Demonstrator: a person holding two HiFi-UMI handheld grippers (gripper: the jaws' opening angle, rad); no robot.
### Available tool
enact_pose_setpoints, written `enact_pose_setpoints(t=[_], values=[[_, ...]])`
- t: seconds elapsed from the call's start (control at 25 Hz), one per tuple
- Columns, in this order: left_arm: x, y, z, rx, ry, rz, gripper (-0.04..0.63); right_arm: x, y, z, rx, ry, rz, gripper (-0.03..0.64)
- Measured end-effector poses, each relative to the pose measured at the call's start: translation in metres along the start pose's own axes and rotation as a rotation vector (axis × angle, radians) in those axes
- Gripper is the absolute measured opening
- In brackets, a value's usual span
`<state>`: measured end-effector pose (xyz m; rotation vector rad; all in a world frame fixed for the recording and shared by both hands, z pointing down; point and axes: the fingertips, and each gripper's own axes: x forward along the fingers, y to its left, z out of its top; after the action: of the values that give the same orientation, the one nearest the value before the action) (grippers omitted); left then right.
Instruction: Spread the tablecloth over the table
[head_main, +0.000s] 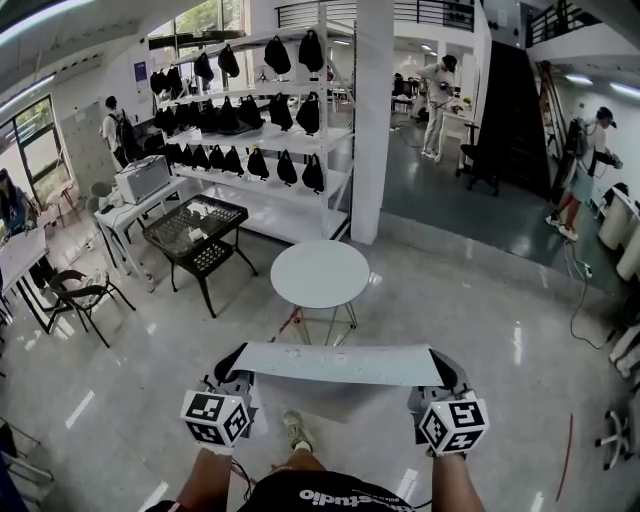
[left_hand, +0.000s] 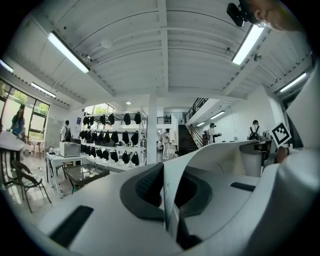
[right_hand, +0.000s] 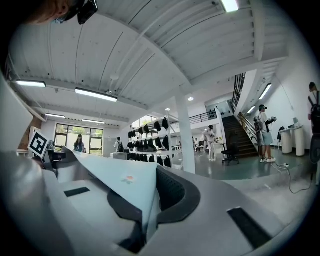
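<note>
Glossy floor (head_main: 480, 290); left gripper (head_main: 233, 362), right gripper (head_main: 446, 364) pinch thin pale tablecloth (head_main: 340, 364)

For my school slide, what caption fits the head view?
Left gripper and right gripper hold a pale blue tablecloth stretched between them, short of the round white table.

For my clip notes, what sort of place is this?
Likely an open studio or workshop hall: white shelves hung with black bags, a dark staircase to an upper level, people at work desks.

Black mesh table (head_main: 195, 232), white shelves (head_main: 296, 222) of black bags (head_main: 287, 168) (several rows), white pillar (head_main: 372, 120), dark staircase (head_main: 512, 110)
</note>
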<state>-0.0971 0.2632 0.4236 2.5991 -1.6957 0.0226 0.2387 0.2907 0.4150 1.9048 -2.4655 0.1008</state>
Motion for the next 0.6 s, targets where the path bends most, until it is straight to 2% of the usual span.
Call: enact_pose_setpoints(t=[0.6], values=[[0.01, -0.005, 0.0, 0.013, -0.001, 0.002, 0.017, 0.001, -0.008, 0.004, -0.034, 0.007, -0.002, 0.026]])
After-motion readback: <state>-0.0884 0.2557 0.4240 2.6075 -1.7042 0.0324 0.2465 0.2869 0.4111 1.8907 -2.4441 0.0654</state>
